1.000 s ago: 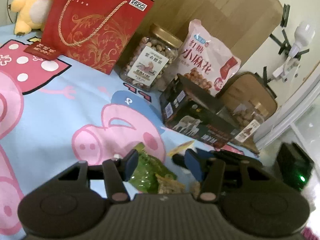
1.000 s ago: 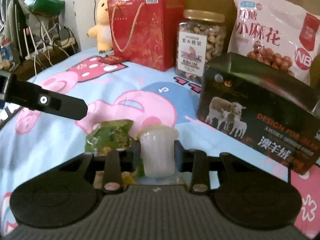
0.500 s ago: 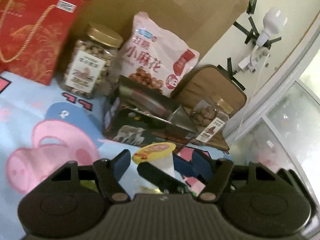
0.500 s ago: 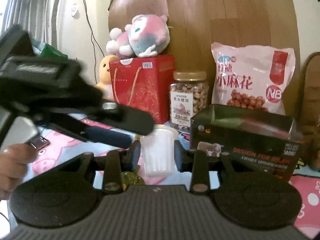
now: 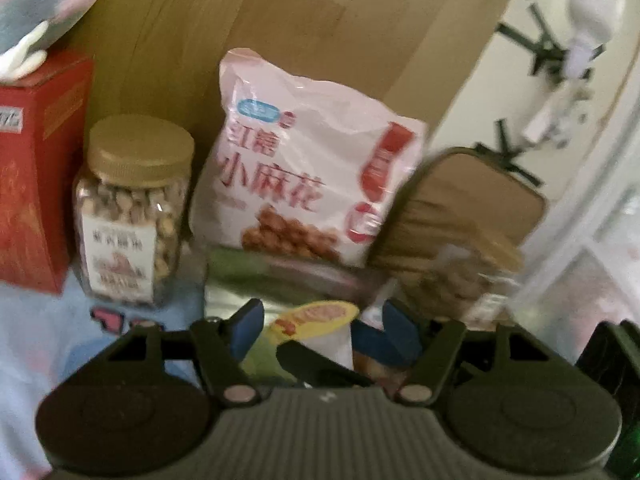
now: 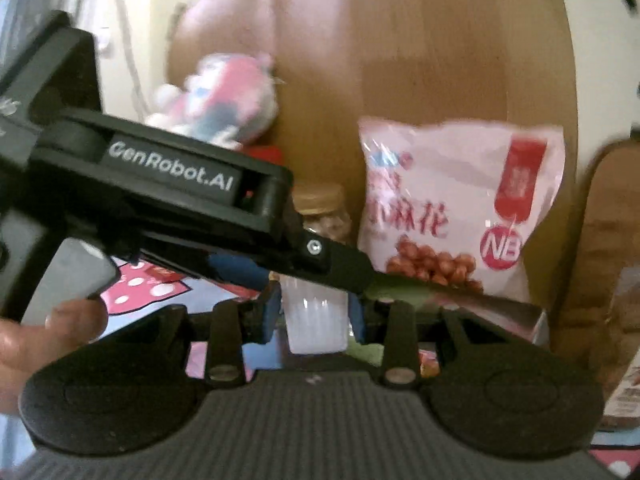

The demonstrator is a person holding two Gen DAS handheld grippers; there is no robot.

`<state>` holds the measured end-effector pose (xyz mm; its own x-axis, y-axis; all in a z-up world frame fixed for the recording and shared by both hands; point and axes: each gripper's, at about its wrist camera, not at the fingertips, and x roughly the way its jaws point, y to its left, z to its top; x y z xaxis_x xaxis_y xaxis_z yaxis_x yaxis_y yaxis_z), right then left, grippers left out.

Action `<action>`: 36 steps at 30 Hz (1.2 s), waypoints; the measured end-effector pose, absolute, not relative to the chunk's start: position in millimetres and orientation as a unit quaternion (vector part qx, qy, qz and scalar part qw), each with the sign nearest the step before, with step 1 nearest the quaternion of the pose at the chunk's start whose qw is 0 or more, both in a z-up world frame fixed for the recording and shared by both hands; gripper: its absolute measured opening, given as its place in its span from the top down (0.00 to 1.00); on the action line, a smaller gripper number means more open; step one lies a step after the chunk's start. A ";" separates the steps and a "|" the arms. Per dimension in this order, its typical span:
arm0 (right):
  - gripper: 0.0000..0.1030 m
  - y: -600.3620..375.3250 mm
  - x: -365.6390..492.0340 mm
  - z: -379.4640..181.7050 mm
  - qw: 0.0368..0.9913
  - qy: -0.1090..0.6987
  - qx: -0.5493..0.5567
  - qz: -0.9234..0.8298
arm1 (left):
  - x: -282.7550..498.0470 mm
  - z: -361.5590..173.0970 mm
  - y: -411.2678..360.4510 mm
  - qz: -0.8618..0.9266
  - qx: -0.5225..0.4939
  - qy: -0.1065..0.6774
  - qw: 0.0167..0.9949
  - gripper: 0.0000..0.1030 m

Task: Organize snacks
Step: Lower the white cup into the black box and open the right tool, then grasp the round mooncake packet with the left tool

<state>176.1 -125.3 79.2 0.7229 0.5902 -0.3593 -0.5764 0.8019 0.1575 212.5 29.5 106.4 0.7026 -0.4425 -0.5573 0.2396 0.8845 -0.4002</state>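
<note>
Bedsheet (image 5: 36,332) has slid low since a second ago; my left gripper (image 5: 320,326), spread, now flanks one jelly cup (image 6: 316,320) pinched near in my right gripper (image 6: 314,312); two nut jars far.

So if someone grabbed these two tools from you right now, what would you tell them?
Right hand-held gripper: shut on the small white cup, held up in the air.
Left hand-held gripper: open, its jaws have just been opening, and it grips nothing. It hovers close by the cup.
At the back: red gift bag, nut jar, pink snack bag. The open dark box lies in front.
Done: cup picked up.
Left: set it down, probably in the box. Blur hides what else remains.
</note>
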 end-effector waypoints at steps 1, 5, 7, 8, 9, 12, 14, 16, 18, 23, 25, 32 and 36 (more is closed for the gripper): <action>0.63 -123.7 188.9 74.9 0.926 0.215 0.021 0.311 | 221.6 102.5 28.9 -0.177 -0.145 0.340 0.912 0.35; 0.61 -113.7 226.4 58.1 0.913 0.265 0.022 0.308 | 242.9 87.5 31.2 -0.169 -0.144 0.355 0.908 0.35; 0.61 -107.5 236.1 51.1 0.910 0.278 0.014 0.306 | 245.0 82.2 33.5 -0.165 -0.142 0.358 0.908 0.35; 0.60 -105.0 238.5 48.7 0.911 0.279 0.007 0.303 | 244.6 81.7 35.7 -0.163 -0.143 0.358 0.908 0.35; 0.56 -104.8 238.5 48.7 0.913 0.277 0.006 0.300 | 243.2 82.2 37.9 -0.163 -0.145 0.357 0.908 0.35; 0.56 -116.2 229.9 53.5 0.916 0.266 0.028 0.299 | 231.5 89.8 46.3 -0.163 -0.150 0.347 0.911 0.35; 0.56 -128.7 219.7 59.3 0.919 0.256 0.044 0.295 | 218.0 95.9 51.3 -0.167 -0.155 0.341 0.912 0.35; 0.56 -142.1 204.2 65.3 0.922 0.248 0.057 0.291 | 201.4 100.8 54.8 -0.171 -0.157 0.336 0.913 0.35; 0.56 -160.5 182.8 70.6 0.924 0.239 0.077 0.289 | 180.1 103.2 57.1 -0.179 -0.154 0.331 0.913 0.35; 0.56 -199.4 125.2 69.0 0.923 0.230 0.120 0.285 | 130.2 93.8 57.7 -0.198 -0.142 0.337 0.910 0.35; 0.56 -208.8 102.9 61.7 0.922 0.234 0.131 0.280 | 114.9 85.6 56.6 -0.208 -0.141 0.345 0.904 0.35; 0.56 -222.0 40.8 27.1 0.899 0.284 0.185 0.279 | 78.7 55.1 58.1 -0.219 -0.131 0.376 0.891 0.35; 0.56 -217.6 16.2 10.8 0.868 0.311 0.243 0.302 | 69.4 41.9 60.4 -0.230 -0.135 0.394 0.880 0.35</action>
<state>16.2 -217.6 10.8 0.6242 0.6748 -0.3938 -0.3725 0.7001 0.6092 69.4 60.4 41.9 0.5843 -0.5103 -0.6310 0.2982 0.8582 -0.4179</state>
